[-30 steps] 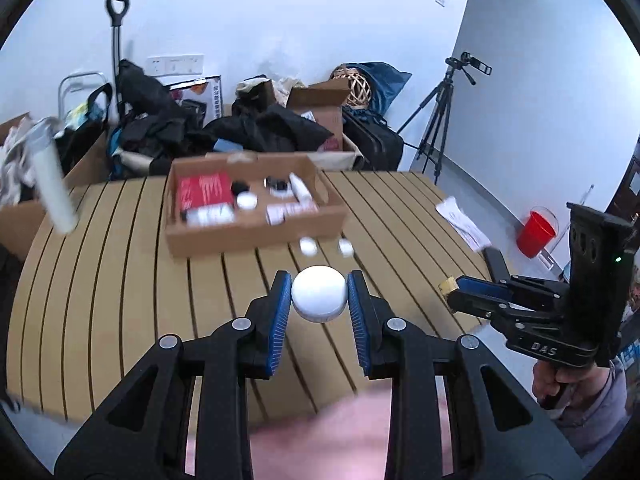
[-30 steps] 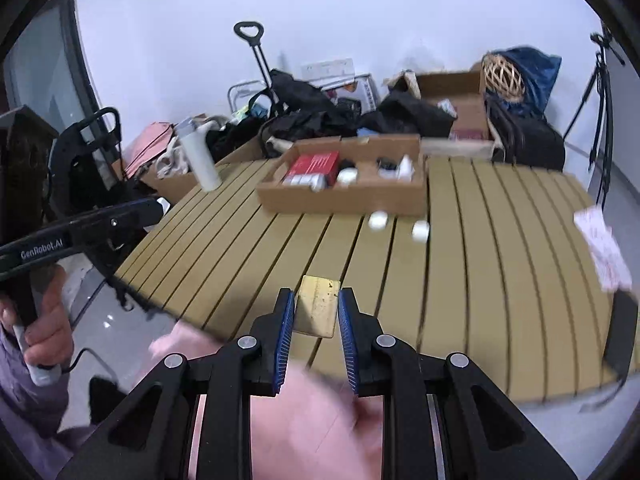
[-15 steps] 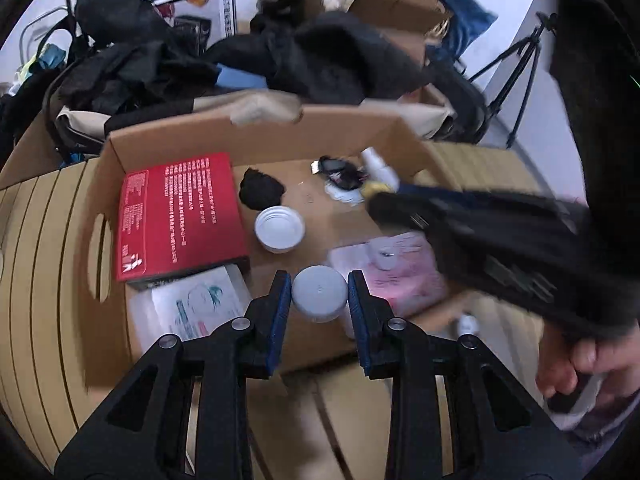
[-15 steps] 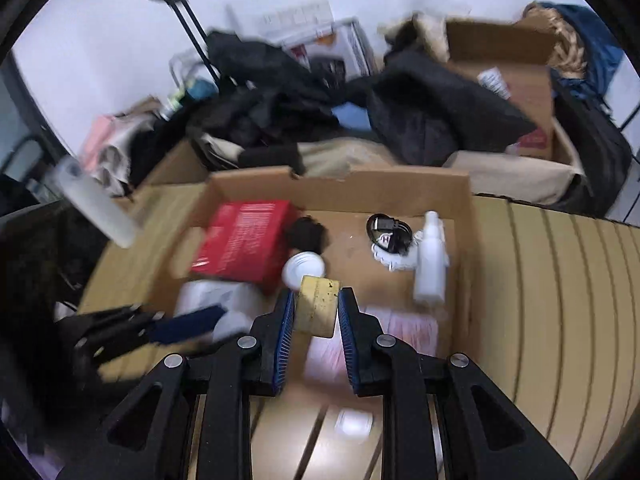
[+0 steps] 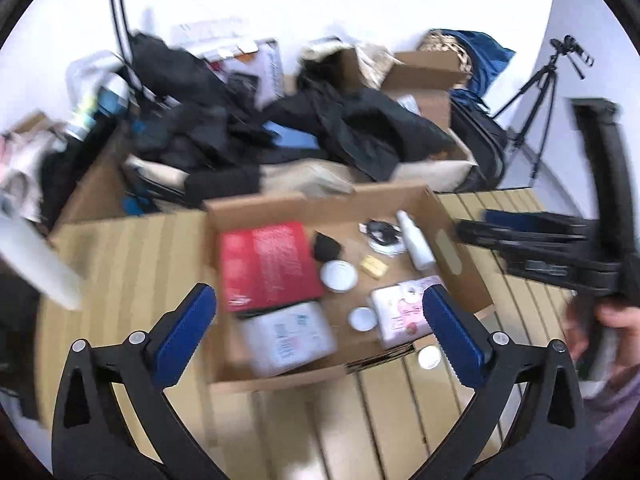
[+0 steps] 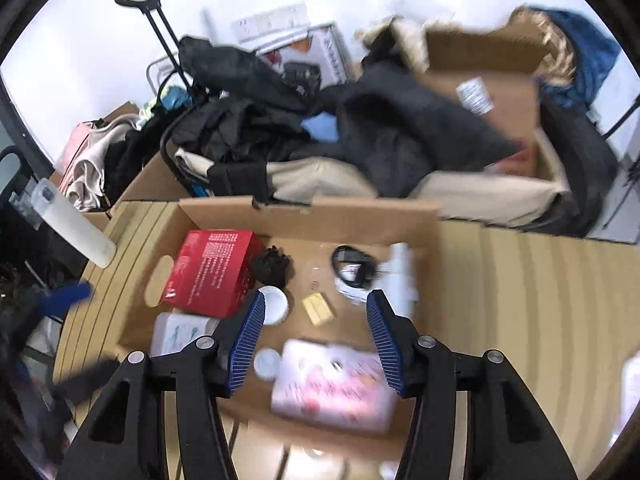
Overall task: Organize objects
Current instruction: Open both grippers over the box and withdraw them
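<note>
Judging by the open cardboard box (image 5: 328, 204) on the slatted tabletop (image 5: 132, 248) and the empty grippers over it, this is the release step of a drop-off. The left gripper (image 5: 320, 332) hangs with its jaws opening, already wide apart, nothing between them. The right gripper (image 6: 316, 336) is opening too, nothing pressed by its pads.

In the box, largest first: a red carton (image 5: 268, 264), a white packet (image 5: 288, 336), a pink pack (image 5: 404, 312), a white bottle (image 5: 416, 240), a black cable coil (image 5: 380, 232), a black lump (image 5: 326, 246), a white lid (image 5: 339, 276), a small white cap (image 5: 362, 318) and a yellow block (image 6: 318, 308).

One white cap (image 5: 429, 357) lies on the tabletop just outside the box wall; the next move probably calls for backing out and closing on it.
</note>
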{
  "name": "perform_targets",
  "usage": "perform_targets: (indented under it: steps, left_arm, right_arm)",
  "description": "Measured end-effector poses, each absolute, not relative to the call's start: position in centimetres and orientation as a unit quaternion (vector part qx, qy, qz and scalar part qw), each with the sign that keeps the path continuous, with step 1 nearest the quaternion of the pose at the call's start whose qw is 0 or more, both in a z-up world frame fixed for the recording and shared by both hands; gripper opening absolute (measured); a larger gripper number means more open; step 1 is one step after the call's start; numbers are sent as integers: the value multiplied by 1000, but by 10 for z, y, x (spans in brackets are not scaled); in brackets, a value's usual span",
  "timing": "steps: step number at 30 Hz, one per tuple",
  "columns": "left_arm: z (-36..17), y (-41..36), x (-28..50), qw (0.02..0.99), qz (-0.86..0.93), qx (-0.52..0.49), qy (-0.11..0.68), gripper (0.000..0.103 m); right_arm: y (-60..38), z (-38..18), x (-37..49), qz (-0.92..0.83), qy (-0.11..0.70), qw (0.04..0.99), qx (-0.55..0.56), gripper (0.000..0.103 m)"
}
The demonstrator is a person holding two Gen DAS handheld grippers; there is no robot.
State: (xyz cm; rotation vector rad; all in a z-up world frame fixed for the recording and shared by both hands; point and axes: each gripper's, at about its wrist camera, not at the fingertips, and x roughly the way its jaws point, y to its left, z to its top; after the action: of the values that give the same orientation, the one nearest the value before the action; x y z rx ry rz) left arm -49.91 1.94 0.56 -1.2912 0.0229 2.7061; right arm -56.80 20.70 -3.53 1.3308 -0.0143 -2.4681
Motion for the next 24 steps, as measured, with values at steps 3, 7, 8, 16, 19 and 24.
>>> perform_targets:
  steps: [3,7,8,16,19,24]
  left_arm:
    - [40,18,-480,44,901,-431,23,103]
    - [85,22,-430,48,912,-406,22,103]
    - [90,23,-423,50,914,-403,22,103]
    - [69,32,-268,76,928,-364,5,103]
    - [33,32,-204,86,931,-356,-3,103]
    - [-11,36,-147,113,929,-353,-11,103]
  right_arm:
    - [228,15,-531,-874,13,162,458,57]
    - [247,63,-475,-890,26,158,427,69]
    - [250,69,-463,-892,29,158,422,69]
    - [280,68,-300,-925,26,168,340,70]
    - [288,35,-234,-923,15,189,336,70]
    - [301,-25,-164,-914,-38,200,353,70]
